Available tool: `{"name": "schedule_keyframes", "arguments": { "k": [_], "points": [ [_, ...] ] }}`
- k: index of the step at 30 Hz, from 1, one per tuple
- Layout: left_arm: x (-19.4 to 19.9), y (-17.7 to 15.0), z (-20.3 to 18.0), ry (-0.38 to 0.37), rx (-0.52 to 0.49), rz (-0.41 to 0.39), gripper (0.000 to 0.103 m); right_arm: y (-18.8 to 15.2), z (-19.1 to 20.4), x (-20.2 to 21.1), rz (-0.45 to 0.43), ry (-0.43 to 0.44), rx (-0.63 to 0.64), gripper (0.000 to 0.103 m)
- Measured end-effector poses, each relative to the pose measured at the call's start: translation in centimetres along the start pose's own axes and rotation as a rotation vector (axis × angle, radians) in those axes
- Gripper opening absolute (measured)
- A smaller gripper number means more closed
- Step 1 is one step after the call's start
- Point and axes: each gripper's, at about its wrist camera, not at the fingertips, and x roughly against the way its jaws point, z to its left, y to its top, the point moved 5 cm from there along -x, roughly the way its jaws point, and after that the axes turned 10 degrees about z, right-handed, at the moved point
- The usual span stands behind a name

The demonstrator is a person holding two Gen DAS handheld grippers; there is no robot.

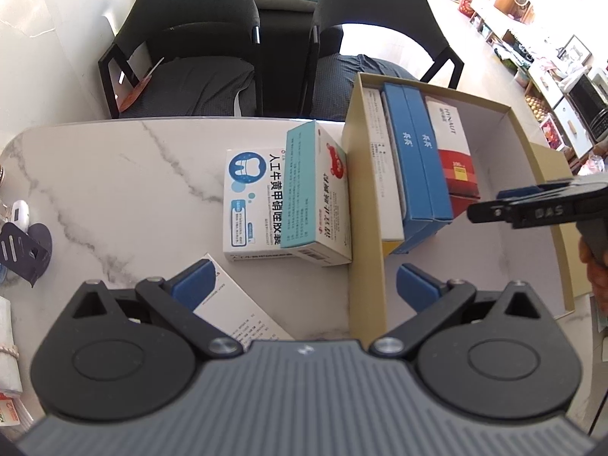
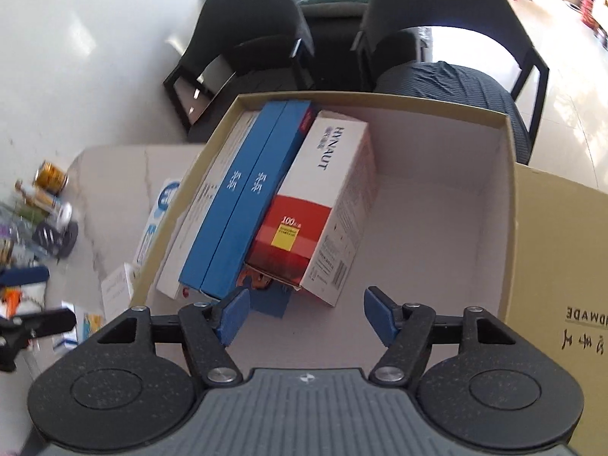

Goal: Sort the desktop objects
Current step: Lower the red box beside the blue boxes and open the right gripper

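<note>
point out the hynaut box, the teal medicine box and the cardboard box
HYNAUT box (image 2: 304, 224): right wrist view, on its red band.
Teal medicine box (image 1: 302, 186): left wrist view, on its teal face.
Cardboard box (image 1: 364, 228): left wrist view, on its left wall.

Two dark chairs (image 1: 197, 38) stand at a white marble table (image 1: 114, 174) on a pale, sunlit floor (image 2: 562, 87)
</note>
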Motion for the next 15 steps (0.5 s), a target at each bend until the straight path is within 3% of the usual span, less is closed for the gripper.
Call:
{"name": "schedule_keyframes", "arguments": {
  "k": [4,15],
  "points": [
    [0.1,-0.3,0.1,-0.004,-0.003,0.001,0.103,0.8,1.2,-1.6,0.041,-0.129,0.185,0.070],
    [0.0,-1.3,1.3,-0.003,0.016,0.020,0.103,3.0,3.4,-3.6,0.017,-0.212,0.679,0.071]
  ]
}}
